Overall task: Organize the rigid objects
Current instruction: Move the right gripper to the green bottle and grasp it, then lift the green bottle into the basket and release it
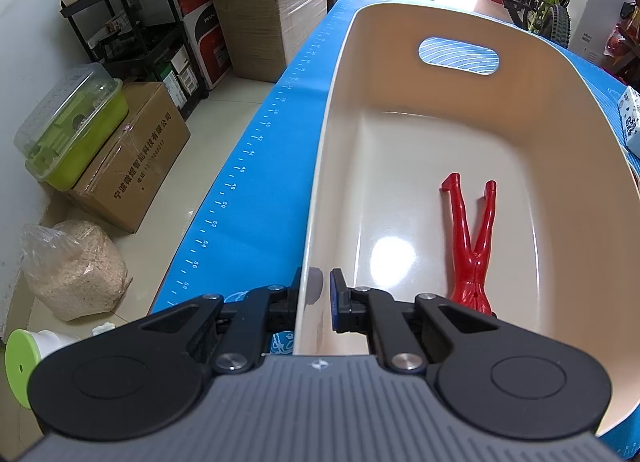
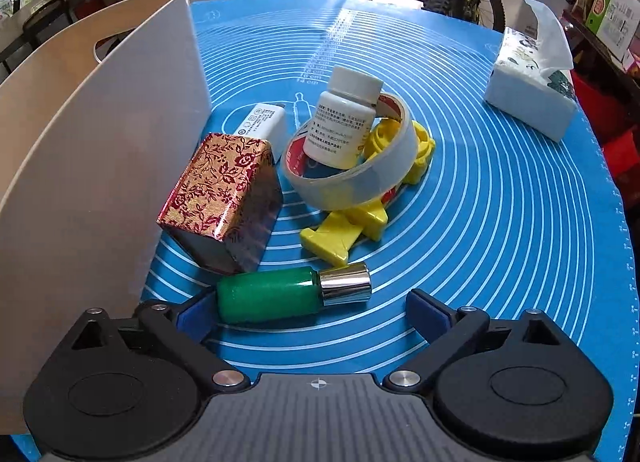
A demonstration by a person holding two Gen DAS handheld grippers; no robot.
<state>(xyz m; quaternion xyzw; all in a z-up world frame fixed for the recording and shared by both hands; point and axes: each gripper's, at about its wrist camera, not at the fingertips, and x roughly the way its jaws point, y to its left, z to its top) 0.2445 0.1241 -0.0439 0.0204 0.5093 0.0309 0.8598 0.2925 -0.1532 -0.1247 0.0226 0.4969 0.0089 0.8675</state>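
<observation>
A cream plastic bin [image 1: 400,142] stands on the blue mat, and a red toy figure [image 1: 472,238] lies on its floor. My left gripper [image 1: 316,286] is shut on the bin's near left wall, one finger outside and one inside. In the right wrist view the bin [image 2: 100,142] stands at the left. My right gripper [image 2: 310,308] is open just above the mat. A green bottle with a silver cap [image 2: 272,296] lies between its fingers, close to the left one. Beyond it sit a red-and-gold patterned box [image 2: 224,198], a tape roll [image 2: 352,186], a white pill bottle [image 2: 344,118], yellow plastic pieces [image 2: 344,234] and a white adapter [image 2: 264,122].
A tissue pack [image 2: 532,90] sits at the mat's far right. The blue mat [image 2: 500,242] ends at the table edge on the right. Left of the table, cardboard boxes [image 1: 132,166], a green container [image 1: 68,126] and a black shelf [image 1: 136,22] stand on the floor.
</observation>
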